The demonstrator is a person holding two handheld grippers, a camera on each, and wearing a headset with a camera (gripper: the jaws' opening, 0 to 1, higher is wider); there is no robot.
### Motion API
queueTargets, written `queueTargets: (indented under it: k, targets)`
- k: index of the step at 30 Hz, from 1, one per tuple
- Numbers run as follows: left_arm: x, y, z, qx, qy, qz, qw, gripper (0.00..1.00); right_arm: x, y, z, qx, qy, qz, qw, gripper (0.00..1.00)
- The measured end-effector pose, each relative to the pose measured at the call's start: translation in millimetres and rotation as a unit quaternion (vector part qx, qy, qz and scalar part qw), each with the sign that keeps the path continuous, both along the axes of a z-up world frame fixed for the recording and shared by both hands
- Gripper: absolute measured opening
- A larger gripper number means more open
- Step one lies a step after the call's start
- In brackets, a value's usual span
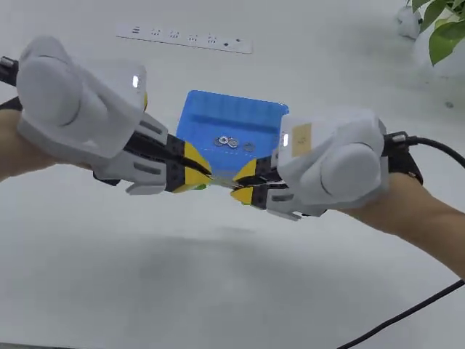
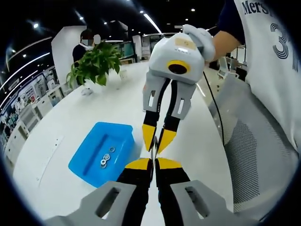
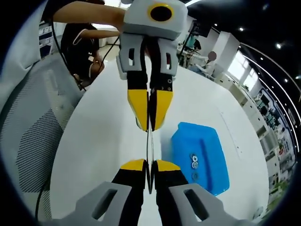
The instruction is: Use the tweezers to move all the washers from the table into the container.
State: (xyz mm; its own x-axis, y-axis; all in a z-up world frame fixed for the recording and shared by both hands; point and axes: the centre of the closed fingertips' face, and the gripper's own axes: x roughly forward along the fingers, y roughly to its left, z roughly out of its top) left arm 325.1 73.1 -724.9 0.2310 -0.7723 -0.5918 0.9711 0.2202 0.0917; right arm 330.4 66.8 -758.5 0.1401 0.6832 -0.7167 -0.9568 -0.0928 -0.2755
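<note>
In the head view, a rectangular blue plastic container (image 1: 254, 116) with rounded corners is seen on the smooth white desk (image 1: 218, 291), well in from the near edge. Three small ring-shaped metal washers (image 1: 233, 142) lie on its floor. Just in front of it, the left gripper (image 1: 203, 174) and the right gripper (image 1: 243, 183) are held tip to tip, with yellow-tipped black jaws. A flat white power strip (image 1: 185, 38) lies toward the far edge, and a leafy plant (image 1: 436, 25) toward the far right corner.

In the left gripper view, thin shiny metal tweezers (image 2: 153, 149) are clamped in that gripper's closed jaws, and the right gripper's jaws are pinched on the other end.

In the right gripper view, the slender blades are gripped by both pairs of jaws. The container is seen beside them, with the washers inside.
</note>
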Motion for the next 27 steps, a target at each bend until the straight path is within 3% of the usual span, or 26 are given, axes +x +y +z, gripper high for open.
queueTargets:
  k: [6,13,16,19,23,27]
  targets:
    - [6.9,-2.7,-26.8,0.013,0.019,0.002,0.9997,0.08,5.1,-5.9,-19.4,-0.026,0.001,0.01,0.9996,0.07]
    - [14.7,-3.5,-55.0,0.029,0.043,0.007,0.9986,0.08,11.9,-8.4,-40.1,-0.039,0.033,0.006,0.9987,0.07]
    - [16.6,-2.9,-63.7,0.039,0.048,0.007,0.9981,0.08,13.8,-7.6,-47.2,-0.049,0.041,0.007,0.9979,0.08]
    - [18.1,-2.3,-73.1,0.061,0.041,-0.002,0.9973,0.08,15.0,-6.7,-52.6,-0.057,0.05,0.008,0.9971,0.08]
    - [17.5,-2.3,-82.4,0.073,0.05,-0.001,0.9961,0.08,15.1,-7.3,-61.0,-0.073,0.061,0.009,0.9954,0.08]
    - [17.2,1.3,-87.4,0.079,0.054,0.006,0.9954,0.08,14.0,-5.6,-61.1,-0.066,0.086,-0.004,0.9941,0.08]
